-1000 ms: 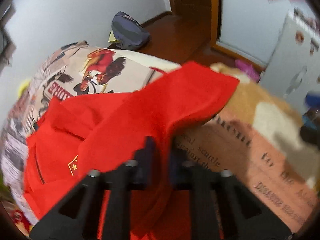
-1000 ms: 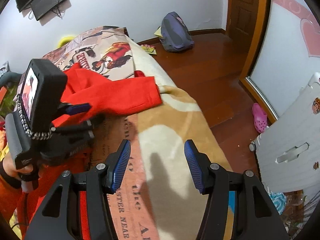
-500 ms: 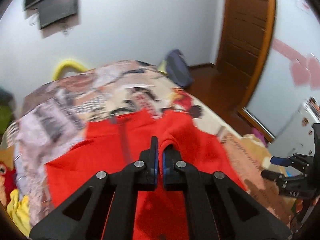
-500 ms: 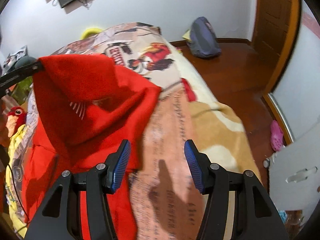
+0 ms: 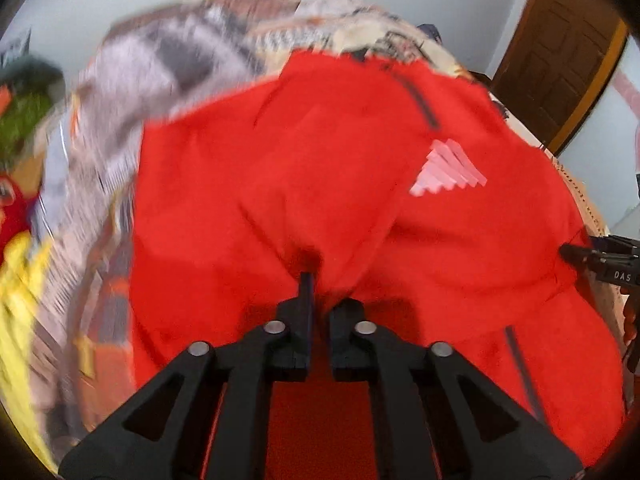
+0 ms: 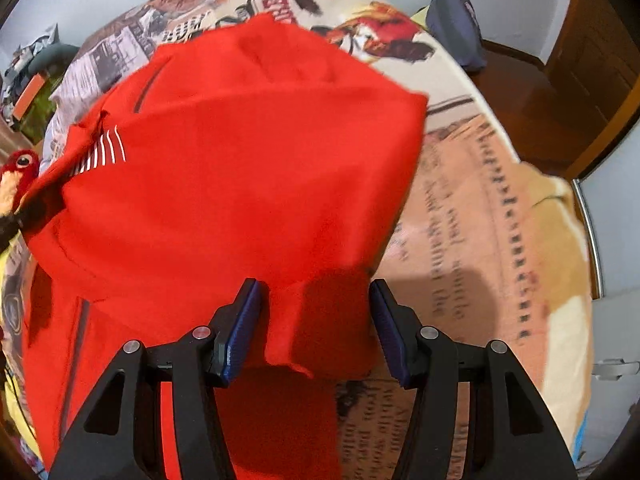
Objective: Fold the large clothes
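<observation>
Left wrist view: the left gripper has just been opening, jaws barely parted with a fold of the red garment between them, spread ahead over the printed bedspread. Right wrist view: the right gripper stands apart, unclamped, straddling the garment's near hem; it is the nearer hand.

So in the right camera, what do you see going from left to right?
Red toy bird → red jacket → printed blanket → wooden door.
</observation>
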Demonstrator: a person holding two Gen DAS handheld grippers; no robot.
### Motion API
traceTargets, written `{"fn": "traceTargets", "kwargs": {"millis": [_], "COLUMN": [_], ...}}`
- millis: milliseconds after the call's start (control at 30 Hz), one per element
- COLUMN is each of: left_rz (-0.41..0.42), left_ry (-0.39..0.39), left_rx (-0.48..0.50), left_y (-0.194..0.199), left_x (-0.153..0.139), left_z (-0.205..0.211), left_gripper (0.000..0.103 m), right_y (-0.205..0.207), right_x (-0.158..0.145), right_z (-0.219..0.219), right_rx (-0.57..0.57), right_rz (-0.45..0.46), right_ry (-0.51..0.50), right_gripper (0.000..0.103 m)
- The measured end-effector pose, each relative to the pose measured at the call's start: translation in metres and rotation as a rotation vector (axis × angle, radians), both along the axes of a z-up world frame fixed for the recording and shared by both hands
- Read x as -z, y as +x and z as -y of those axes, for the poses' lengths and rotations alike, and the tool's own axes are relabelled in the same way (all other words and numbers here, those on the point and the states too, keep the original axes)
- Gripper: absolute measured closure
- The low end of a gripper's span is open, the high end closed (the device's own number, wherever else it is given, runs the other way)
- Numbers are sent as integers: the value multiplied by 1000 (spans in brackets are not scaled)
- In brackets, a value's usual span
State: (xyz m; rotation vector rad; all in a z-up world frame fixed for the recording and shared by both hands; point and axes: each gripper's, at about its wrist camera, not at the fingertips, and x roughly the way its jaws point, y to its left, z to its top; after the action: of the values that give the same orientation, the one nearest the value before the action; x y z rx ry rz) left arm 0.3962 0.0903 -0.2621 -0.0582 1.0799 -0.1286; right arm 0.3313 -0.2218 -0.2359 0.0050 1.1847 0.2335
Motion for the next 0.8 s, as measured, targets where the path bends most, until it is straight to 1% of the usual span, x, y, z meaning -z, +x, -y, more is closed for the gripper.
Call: {"fn": "traceTargets", "kwargs": {"millis": [33,100,167,233,267,367,400,500,533,600,667,700,767,800], "left_rz": [-6,6,0,5,15,48,54,67,74,75,61,54,43,39], "left_ry": [-24,-56,-78,-78,-63,-14,-14,-92,-104,-92,-66,-51,-16,-22], "left_rx": [-20,-63,-97,-106,-108,-137,-158,-217,-230,-220,-191,-186,-199,-210], "left_y": [-3,-3,1,7,10,17,18,14,10,2,-7,-11,-17,-20], "left_x": [6,6,6,3,0,-7,-10,-11,-10,-6,0,3,9,12], "left_z": [-6,-16,-23,-25,-25,-30,-35,-61,-68,-75,-77,-78,-83,-88], "left_gripper": [84,65,58,57,57,51,51,51,51,60,84,92,93,93], "right_y": [-2,-3,-4,-4,-2,-2,-1,-1,-1,-2,-2,-2,-2,-2], "right_x": [0,-1,-1,-1,-1,0,0,0,0,1,1,1,1,1], "right_z": [0,2,4,3,1,-3,-3,-2,-1,-3,-5,-7,-8,-8], "right_rx": [1,1,3,5,5,4,3,0,-3,-8,-11,-11,-9,-6], "right_rz": [4,-3,-8,-8,-7,2,3,2,1,2,6,8,10,9], "right_ry": [3,10,16,10,5,-9,-10,3,11,16,6,-2,-10,-11], "right_gripper": [51,50,50,50,50,49,48,47,44,41,39,39,39,39]}}
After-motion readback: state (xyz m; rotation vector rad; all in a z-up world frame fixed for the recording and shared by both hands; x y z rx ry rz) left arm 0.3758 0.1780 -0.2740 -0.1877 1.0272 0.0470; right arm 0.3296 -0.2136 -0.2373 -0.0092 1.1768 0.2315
